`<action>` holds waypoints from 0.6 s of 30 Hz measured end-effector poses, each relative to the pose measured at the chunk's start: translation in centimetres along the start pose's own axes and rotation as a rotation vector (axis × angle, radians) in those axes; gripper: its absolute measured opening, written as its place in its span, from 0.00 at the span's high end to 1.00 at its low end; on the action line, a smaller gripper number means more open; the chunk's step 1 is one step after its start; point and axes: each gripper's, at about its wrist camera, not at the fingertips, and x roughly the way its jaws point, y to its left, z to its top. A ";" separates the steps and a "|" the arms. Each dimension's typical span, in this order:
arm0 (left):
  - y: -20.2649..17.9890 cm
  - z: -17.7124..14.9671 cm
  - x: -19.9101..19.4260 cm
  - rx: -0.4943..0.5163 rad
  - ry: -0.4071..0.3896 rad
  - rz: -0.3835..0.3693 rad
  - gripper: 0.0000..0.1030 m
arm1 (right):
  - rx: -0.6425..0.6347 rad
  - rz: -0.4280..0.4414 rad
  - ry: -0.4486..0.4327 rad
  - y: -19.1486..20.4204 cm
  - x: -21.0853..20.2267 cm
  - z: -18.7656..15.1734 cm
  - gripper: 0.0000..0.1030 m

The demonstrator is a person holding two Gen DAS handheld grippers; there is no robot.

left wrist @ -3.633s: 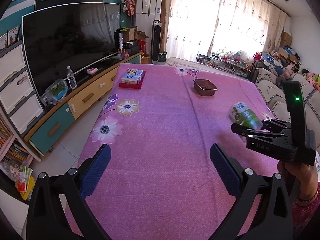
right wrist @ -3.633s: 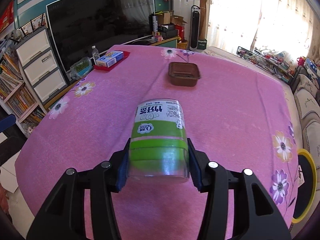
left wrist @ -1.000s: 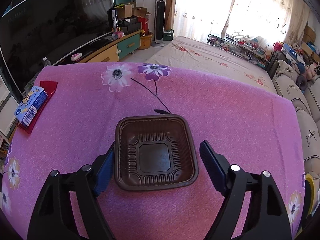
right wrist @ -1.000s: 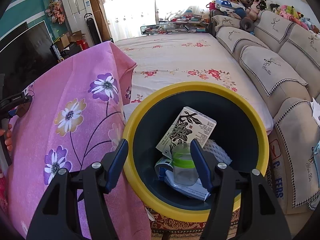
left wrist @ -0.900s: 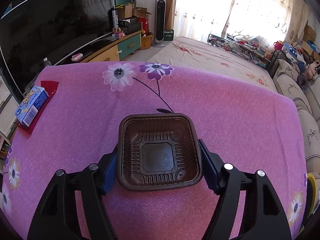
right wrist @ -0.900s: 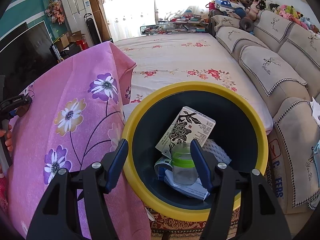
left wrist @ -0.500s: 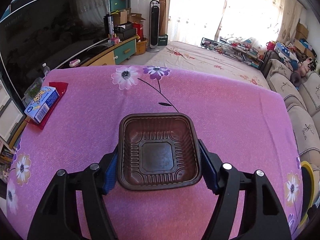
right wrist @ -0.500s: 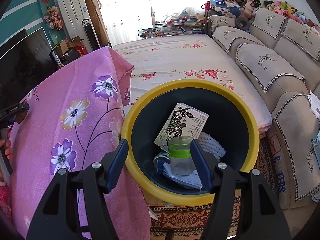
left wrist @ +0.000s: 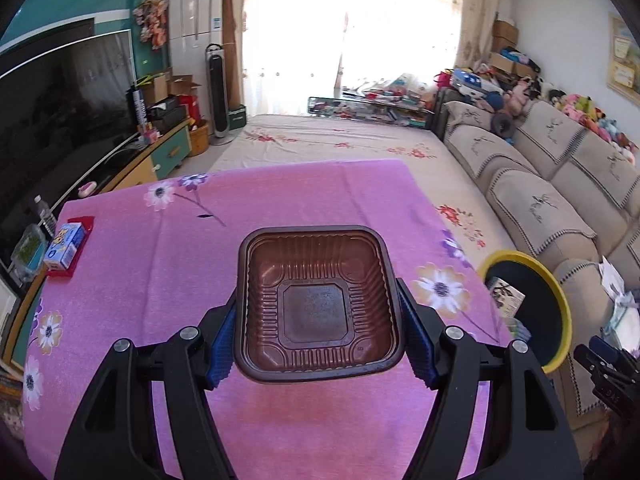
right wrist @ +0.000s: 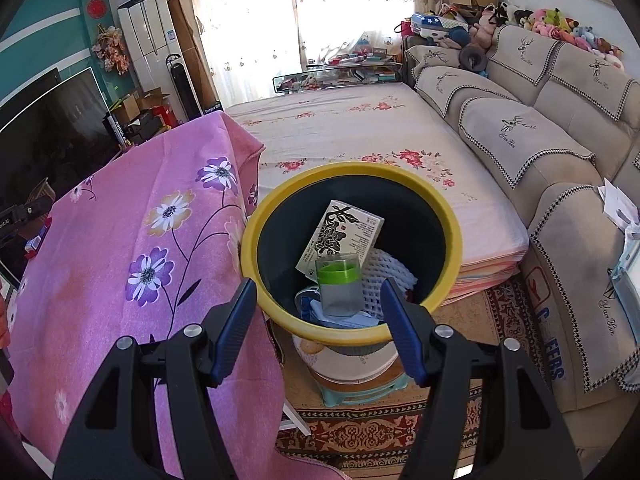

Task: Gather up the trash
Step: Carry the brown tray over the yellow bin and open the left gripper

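Since the yellow-rimmed bin (left wrist: pixel 558 300) sits off to the right of the left gripper (left wrist: pixel 316 346), the brown tray (left wrist: pixel 316 304) clamped flat in it needs carrying that way. The right gripper (right wrist: pixel 320 330) hangs empty, jaws apart, over the bin.

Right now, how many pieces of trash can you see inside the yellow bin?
4, perhaps more hidden underneath: a printed box leaning on the bin wall, a green-banded cup in front, white foam netting at right, blue packaging at the bottom.
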 end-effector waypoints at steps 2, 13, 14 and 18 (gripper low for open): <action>-2.8 0.0 -0.5 0.034 -0.003 -0.048 0.33 | 0.007 -0.008 -0.012 -0.8 -1.1 -0.4 0.41; -18.7 -0.2 0.6 0.234 0.043 -0.220 0.33 | 0.074 -0.089 -0.061 -6.3 -5.0 -2.5 0.39; -20.0 -0.3 1.1 0.248 0.057 -0.233 0.33 | 0.082 -0.094 -0.064 -6.7 -5.1 -2.6 0.39; -24.2 -0.7 3.6 0.292 0.100 -0.268 0.33 | 0.116 -0.099 -0.067 -8.4 -5.2 -3.1 0.38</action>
